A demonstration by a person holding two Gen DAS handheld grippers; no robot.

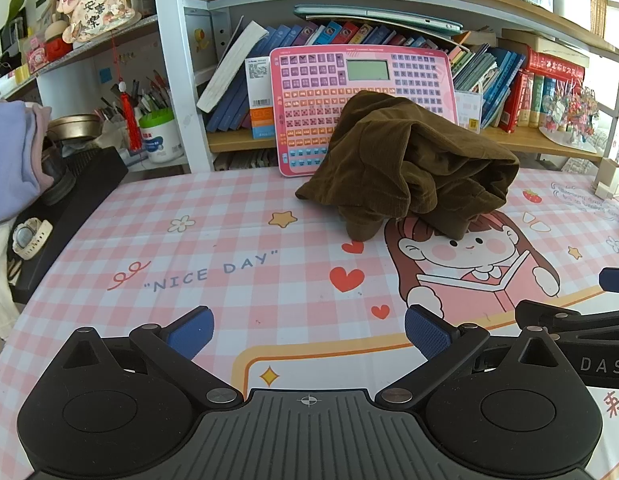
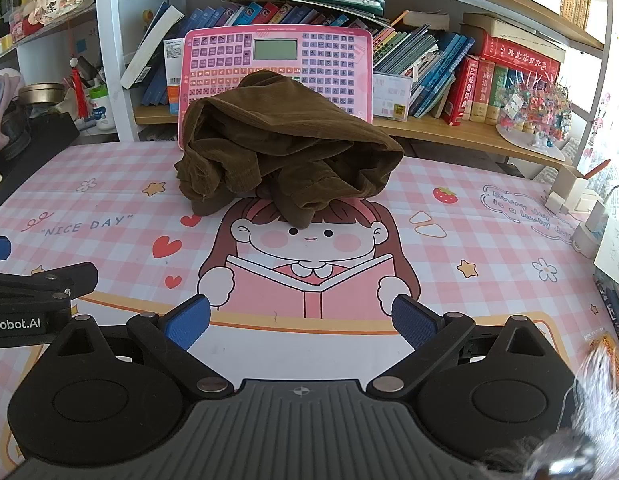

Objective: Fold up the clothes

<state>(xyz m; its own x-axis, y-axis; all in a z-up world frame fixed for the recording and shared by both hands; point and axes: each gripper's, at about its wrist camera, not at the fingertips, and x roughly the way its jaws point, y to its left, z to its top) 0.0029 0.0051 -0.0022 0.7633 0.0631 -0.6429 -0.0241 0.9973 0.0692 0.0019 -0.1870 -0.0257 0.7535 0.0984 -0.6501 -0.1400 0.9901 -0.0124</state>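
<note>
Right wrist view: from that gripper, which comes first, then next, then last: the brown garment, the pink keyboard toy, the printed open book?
From the right gripper:
1. Printed open book, on the tablecloth just ahead.
2. Brown garment, heaped mid-table.
3. Pink keyboard toy, leaning against the bookshelf behind.

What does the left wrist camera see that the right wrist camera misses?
Only the left wrist view shows the white wristwatch on the black case at the table's left edge. Only the right wrist view shows the white charger plug at the table's right edge. Both show the crumpled brown corduroy garment, the pink keyboard toy behind it, and both open grippers, left gripper and right gripper.
</note>
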